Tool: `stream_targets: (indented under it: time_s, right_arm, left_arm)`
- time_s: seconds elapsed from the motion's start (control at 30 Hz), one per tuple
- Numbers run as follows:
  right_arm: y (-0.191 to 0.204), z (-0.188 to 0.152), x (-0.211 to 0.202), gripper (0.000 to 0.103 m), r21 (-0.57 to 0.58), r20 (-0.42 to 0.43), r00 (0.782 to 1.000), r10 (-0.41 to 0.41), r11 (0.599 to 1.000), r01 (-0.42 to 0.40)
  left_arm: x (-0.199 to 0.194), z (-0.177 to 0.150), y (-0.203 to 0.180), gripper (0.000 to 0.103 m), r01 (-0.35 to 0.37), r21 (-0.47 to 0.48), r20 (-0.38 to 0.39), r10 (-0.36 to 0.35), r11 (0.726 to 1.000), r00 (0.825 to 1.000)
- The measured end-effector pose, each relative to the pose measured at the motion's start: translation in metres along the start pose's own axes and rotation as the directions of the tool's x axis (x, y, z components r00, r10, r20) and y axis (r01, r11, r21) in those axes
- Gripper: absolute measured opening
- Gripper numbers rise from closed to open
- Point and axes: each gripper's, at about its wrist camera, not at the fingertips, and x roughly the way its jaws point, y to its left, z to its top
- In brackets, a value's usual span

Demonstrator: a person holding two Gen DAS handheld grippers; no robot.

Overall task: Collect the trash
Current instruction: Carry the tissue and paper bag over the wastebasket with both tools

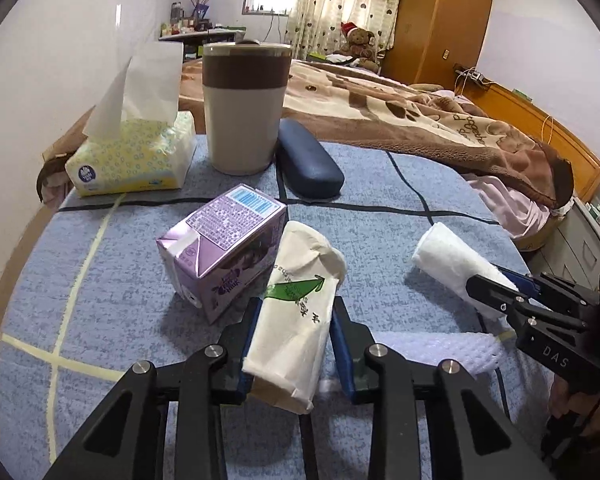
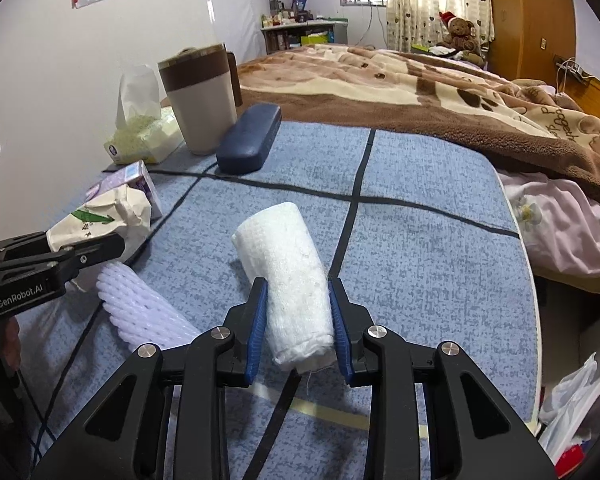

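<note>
Paper trash is in hand on the blue cloth-covered table [image 1: 380,216]: left gripper [image 1: 292,312] clamps the printed paper wad [image 1: 296,304], right gripper [image 2: 298,300] pinches the white tissue roll [image 2: 292,272], so carrying both to a bin seems next.

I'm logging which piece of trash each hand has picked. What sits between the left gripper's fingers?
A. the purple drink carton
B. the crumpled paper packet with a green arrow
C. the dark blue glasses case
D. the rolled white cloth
B: in the left wrist view the left gripper is clamped on the paper packet with a green arrow, while the purple carton lies free beside it.
</note>
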Motion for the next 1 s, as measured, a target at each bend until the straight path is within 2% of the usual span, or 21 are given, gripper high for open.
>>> stream_targets:
  time_s: [0.33,0.73,1.0]
  right_arm:
    - [-0.004,-0.007,-0.029,0.029,0.031,0.052,0.999,0.014,0.999,-0.015]
    - [-0.024,-0.025,-0.099,0.029,0.085,0.158,0.987,-0.011,0.996,-0.003]
    - [-0.040,-0.046,-0.146,0.029,0.128,0.229,0.971,-0.066,0.991,0.037]
  left_arm:
    - [-0.036,-0.005,-0.020,0.033,0.021,0.022,0.051,-0.023,1.000,0.998]
    - [-0.104,-0.021,-0.079,0.033,0.041,0.087,0.148,-0.054,0.995,0.988]
    - [-0.137,-0.041,-0.121,0.033,0.072,0.124,0.187,-0.094,0.990,0.978]
